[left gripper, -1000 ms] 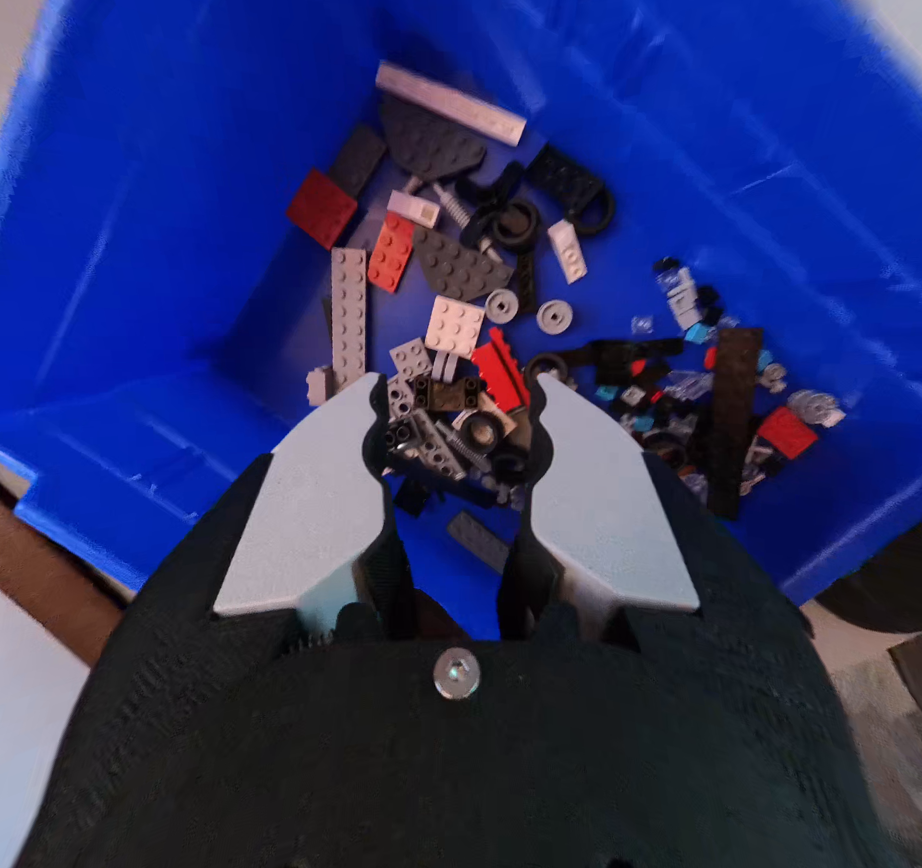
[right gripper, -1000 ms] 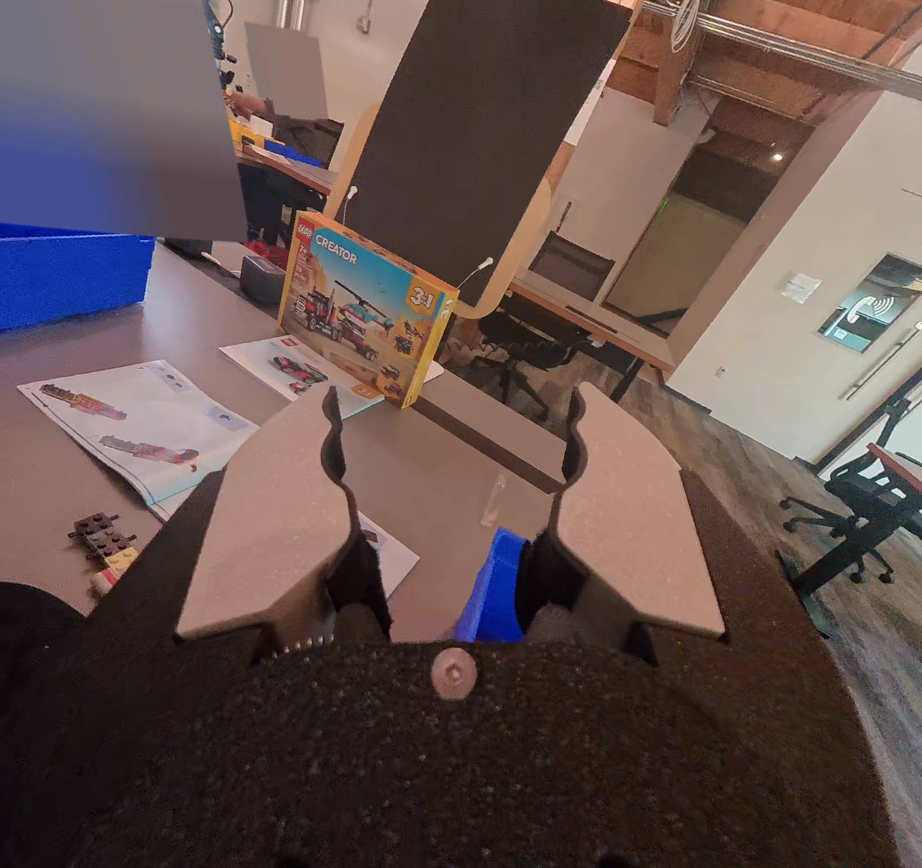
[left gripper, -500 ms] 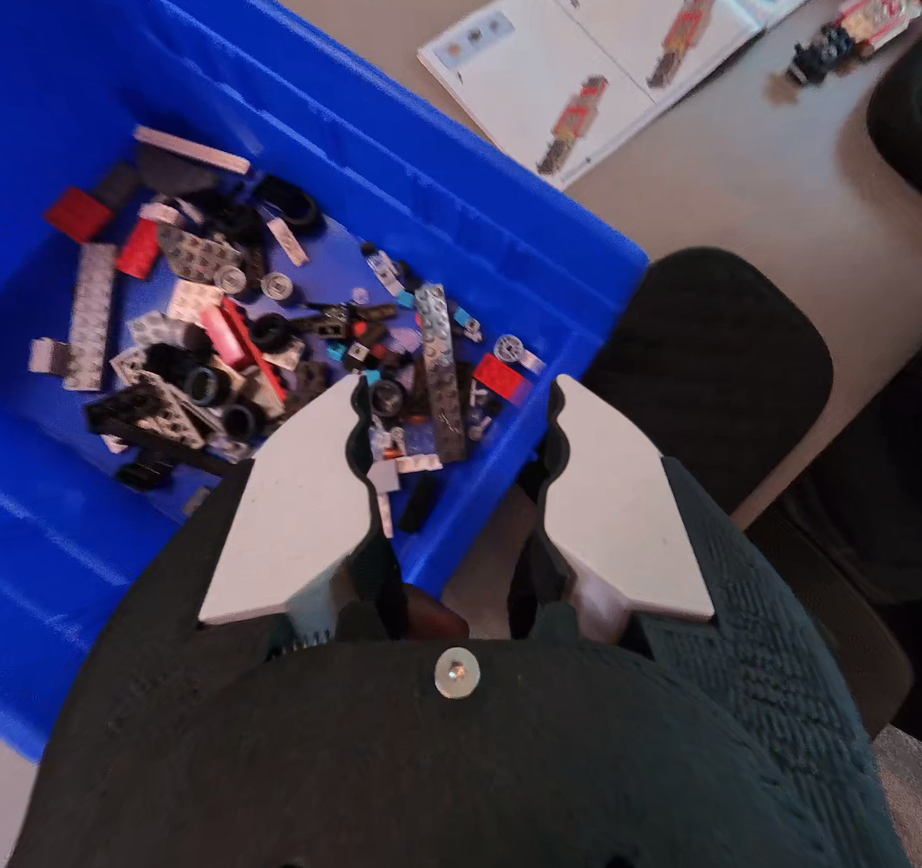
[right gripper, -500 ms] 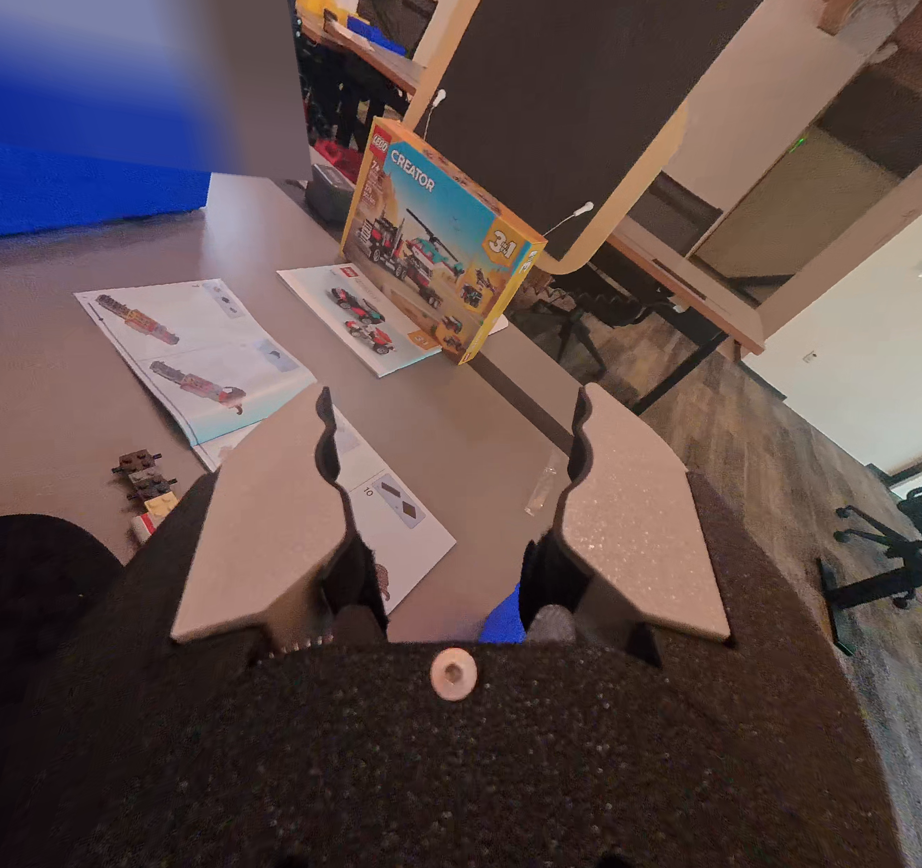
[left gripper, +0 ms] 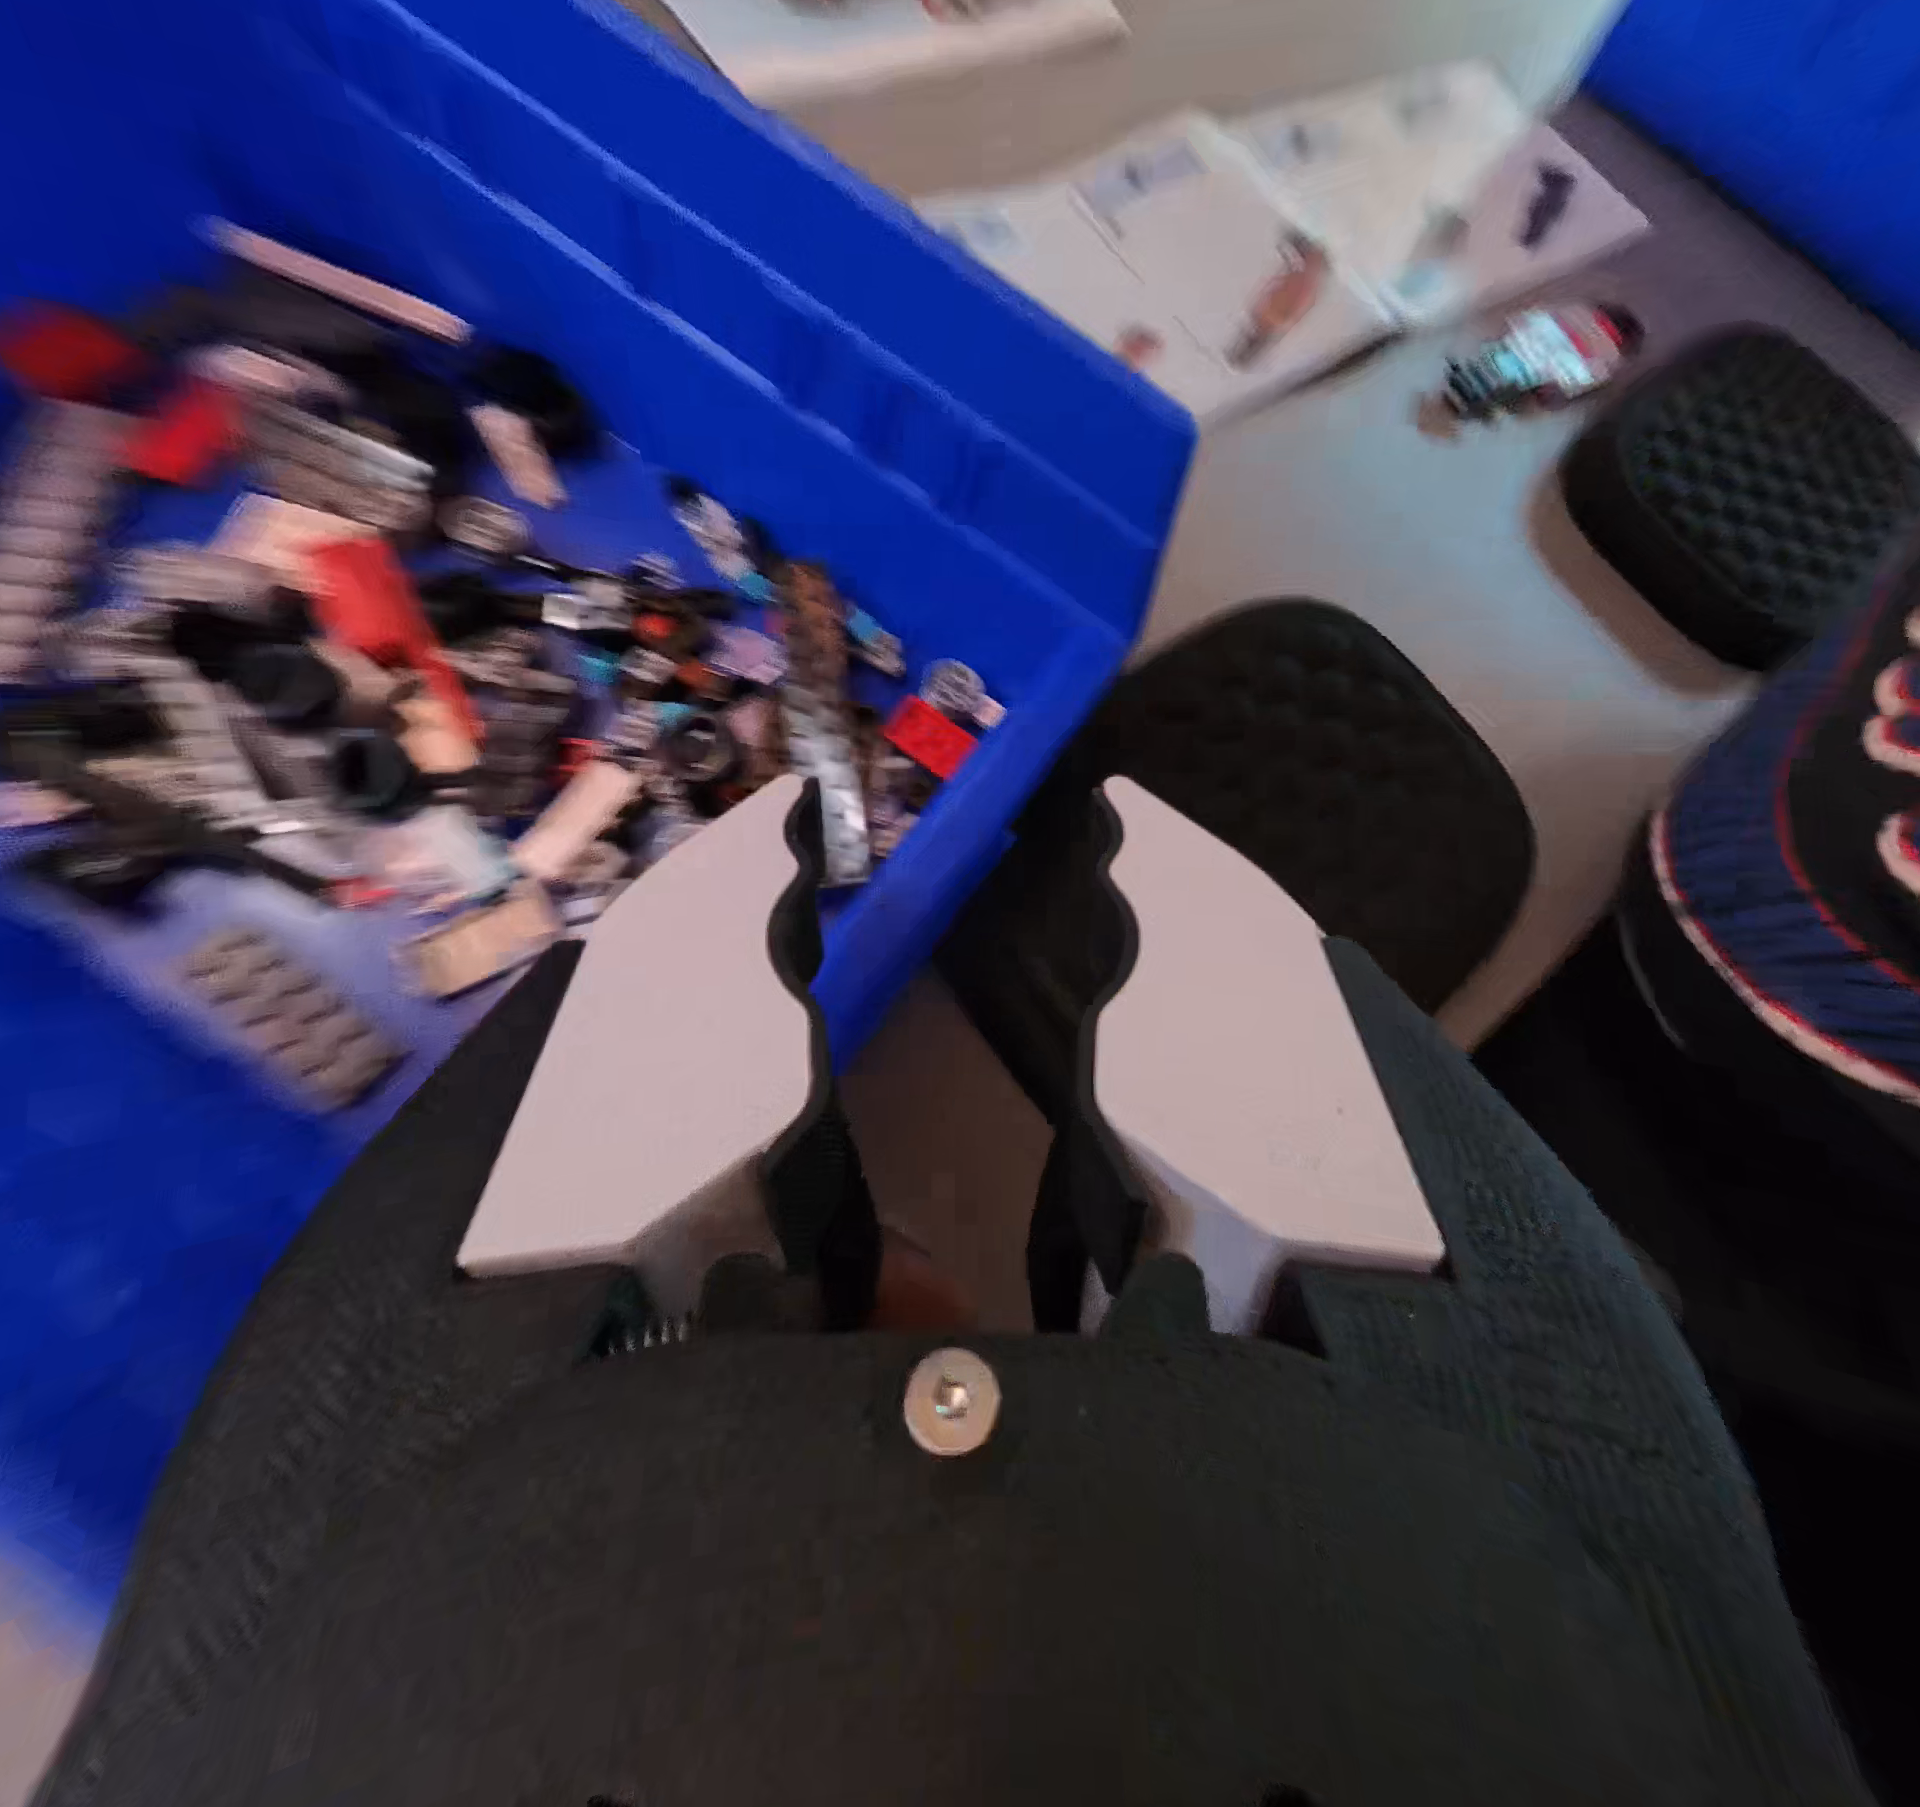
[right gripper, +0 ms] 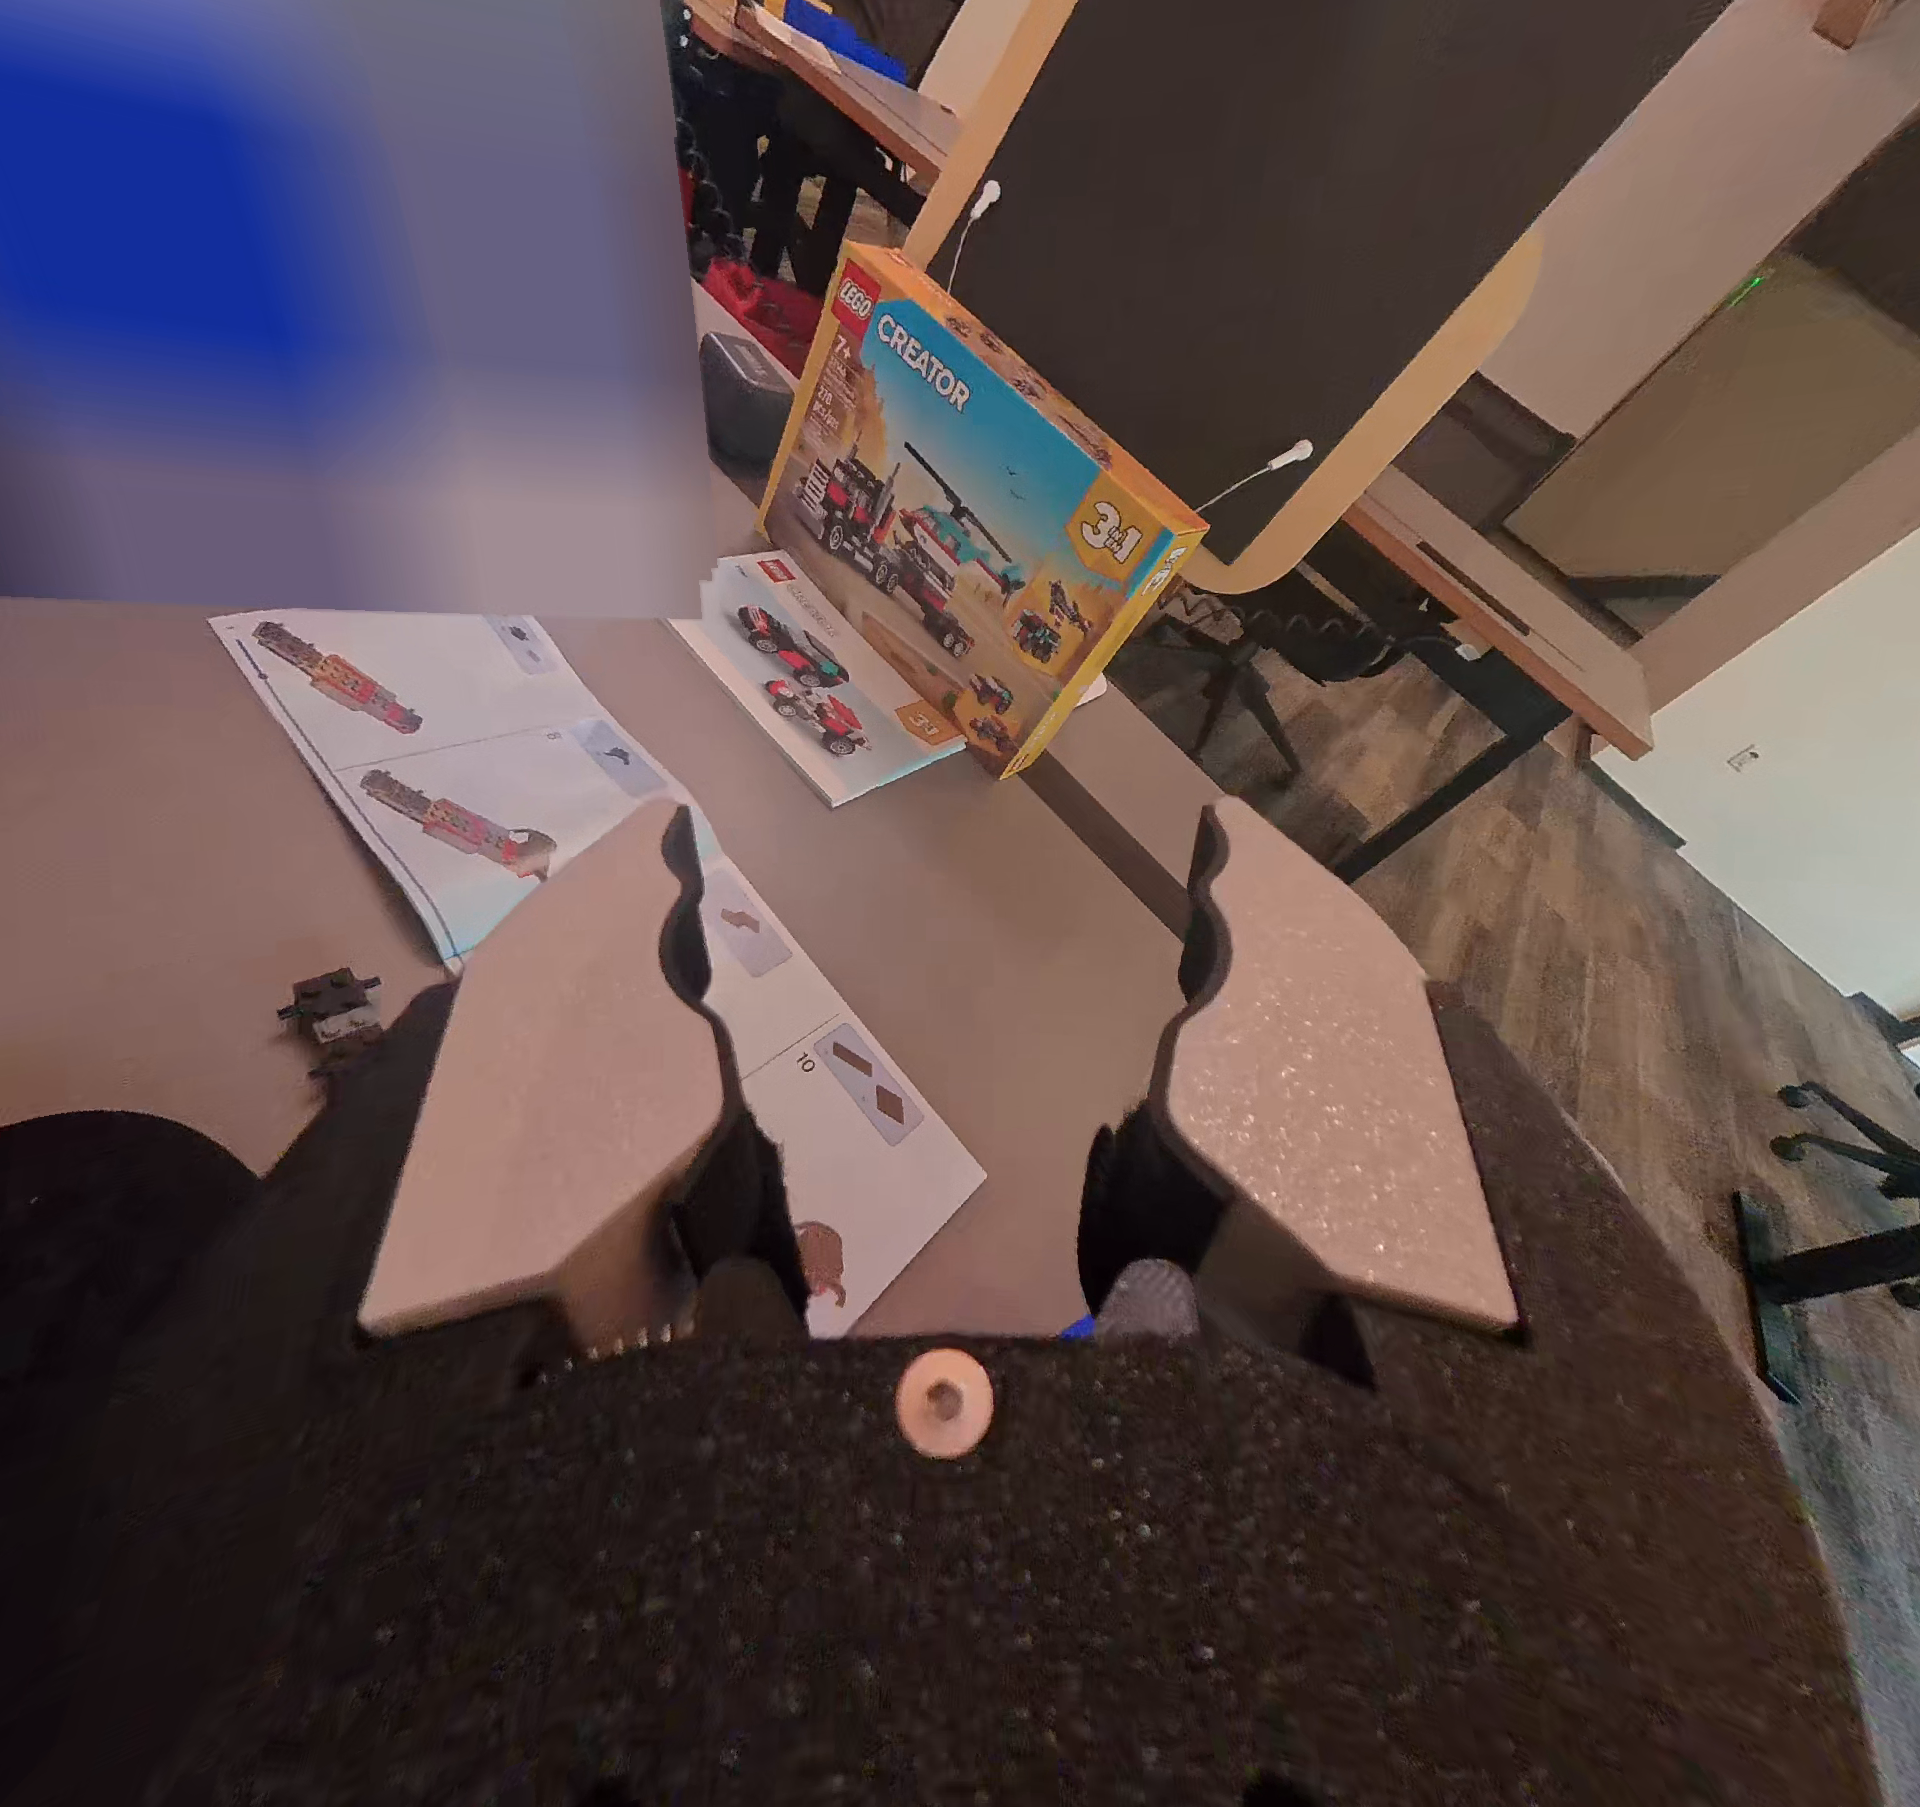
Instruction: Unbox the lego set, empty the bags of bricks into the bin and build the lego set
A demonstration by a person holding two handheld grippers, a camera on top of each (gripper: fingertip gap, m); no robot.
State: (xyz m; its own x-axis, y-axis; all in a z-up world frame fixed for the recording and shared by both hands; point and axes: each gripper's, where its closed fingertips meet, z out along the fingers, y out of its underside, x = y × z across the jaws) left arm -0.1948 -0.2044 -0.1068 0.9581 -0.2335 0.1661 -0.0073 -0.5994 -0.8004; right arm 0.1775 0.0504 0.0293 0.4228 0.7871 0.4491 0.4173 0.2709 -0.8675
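Note:
The blue bin fills the left of the left wrist view, with several loose bricks in red, grey and black on its floor. My left gripper is open and empty, above the bin's near right corner. A small part-built model lies on the table beyond; it also shows in the right wrist view. My right gripper is open and empty above the open instruction booklet. The lego box stands upright behind a second booklet.
A black chair back sits just right of the bin, and another black rounded part farther right. A second blue bin edge shows top right. The table edge drops to a wooden floor. A dark panel stands behind the box.
My left gripper has swung right, from over the bricks to the bin's right corner. My right gripper has tilted down toward the table and booklet. Both stay open.

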